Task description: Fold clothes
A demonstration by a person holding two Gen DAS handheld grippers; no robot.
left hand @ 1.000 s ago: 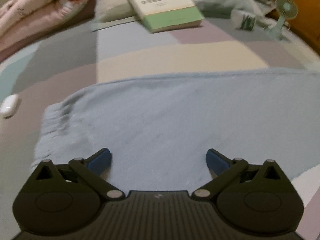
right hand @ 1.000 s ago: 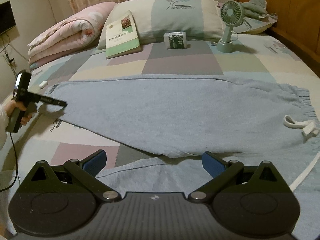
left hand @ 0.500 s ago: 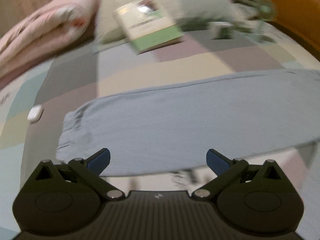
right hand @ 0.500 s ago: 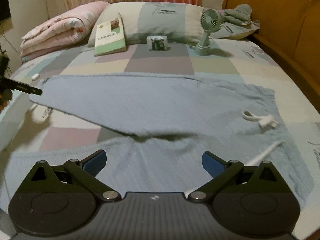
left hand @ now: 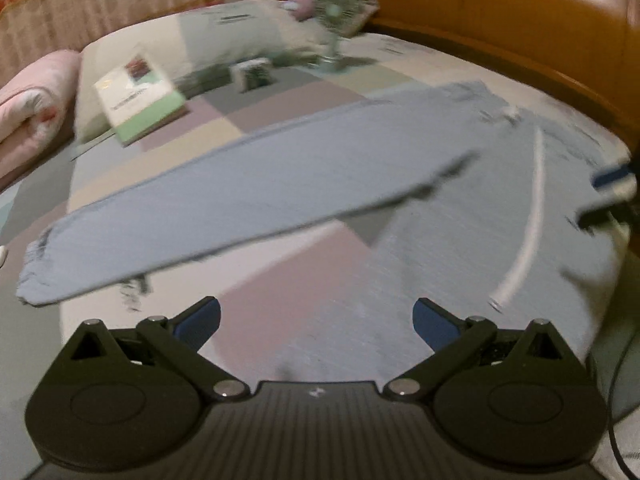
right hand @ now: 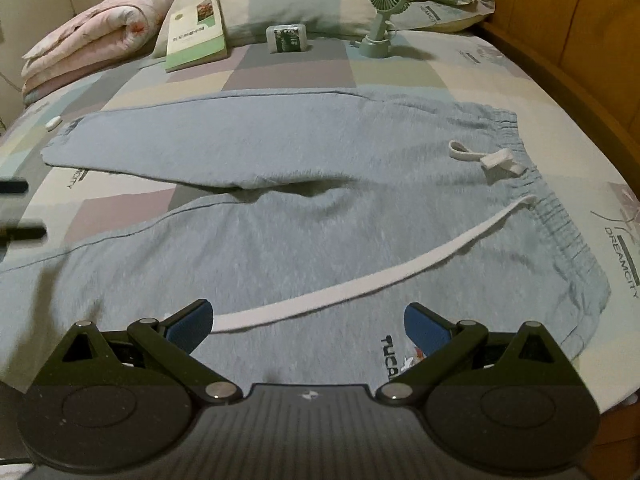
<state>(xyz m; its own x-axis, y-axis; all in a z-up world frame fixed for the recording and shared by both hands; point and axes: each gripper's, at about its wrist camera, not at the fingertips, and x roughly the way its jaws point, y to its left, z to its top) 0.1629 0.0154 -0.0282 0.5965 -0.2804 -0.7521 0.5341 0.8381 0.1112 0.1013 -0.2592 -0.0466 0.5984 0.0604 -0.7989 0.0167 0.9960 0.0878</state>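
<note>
The light blue sweatpants (right hand: 304, 208) lie spread flat across the patchwork bedsheet (right hand: 420, 74), waistband toward the wooden bed frame side and the two legs splayed apart in a V toward the other side, with the white drawstring (right hand: 360, 276) trailing loose over the front. Nothing is folded yet, so this looks like the opening step: getting both tools into place for the first lengthwise fold. The right gripper (right hand: 306, 322) hovers over the near hip by the printed logo, its blue pads spread wide and holding nothing; the left gripper (left hand: 316, 322) hangs over the near leg, likewise wide apart and empty, though its view is blurred. The next move probably calls for pinching the near edge at waistband and cuff and carrying the near leg over onto the far one, keeping the drawstring from bunching under the fold
</note>
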